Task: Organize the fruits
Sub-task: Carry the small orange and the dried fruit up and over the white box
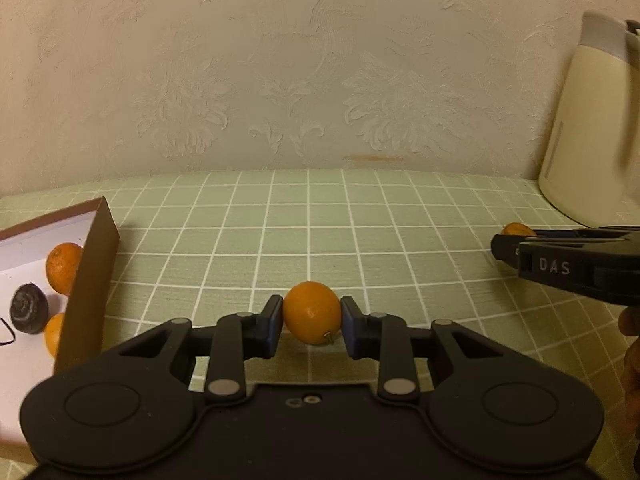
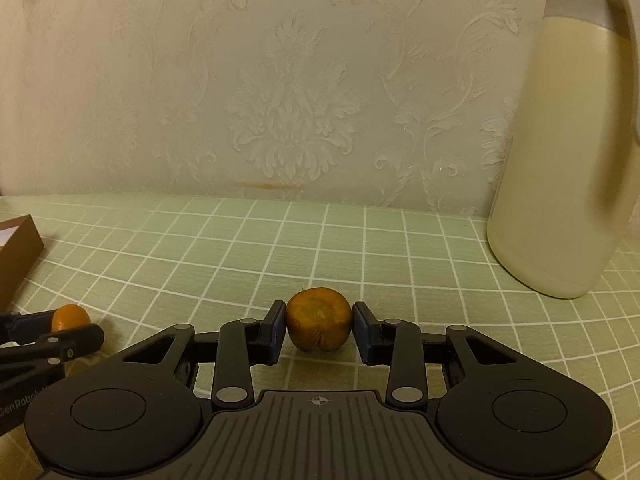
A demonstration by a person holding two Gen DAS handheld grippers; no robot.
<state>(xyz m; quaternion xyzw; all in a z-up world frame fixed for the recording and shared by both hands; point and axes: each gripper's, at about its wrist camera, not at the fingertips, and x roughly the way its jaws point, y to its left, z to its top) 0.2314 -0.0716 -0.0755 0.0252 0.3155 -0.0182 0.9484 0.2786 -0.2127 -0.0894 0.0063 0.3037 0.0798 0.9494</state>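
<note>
Both grippers clamped on fruit at frame ctr: left gripper [image 1: 312, 316] pinches small orange [image 1: 312, 312] at its sides, right gripper [image 2: 319, 326] a browner orange [image 2: 319, 319]; light, prob. soft-skinned, bruisable.

I see a green checked tablecloth [image 2: 280, 240] with white grid lines covering the surface in front of me. Behind it stands a cream wall [image 2: 296, 80] with embossed floral wallpaper, and 1 orange-brown smear [image 2: 270, 186] marks it just above the cloth's far edge. On my right, 1 cream jug [image 2: 560, 160] with a grey band near its top stands upright on the cloth, close to the wall.
</note>
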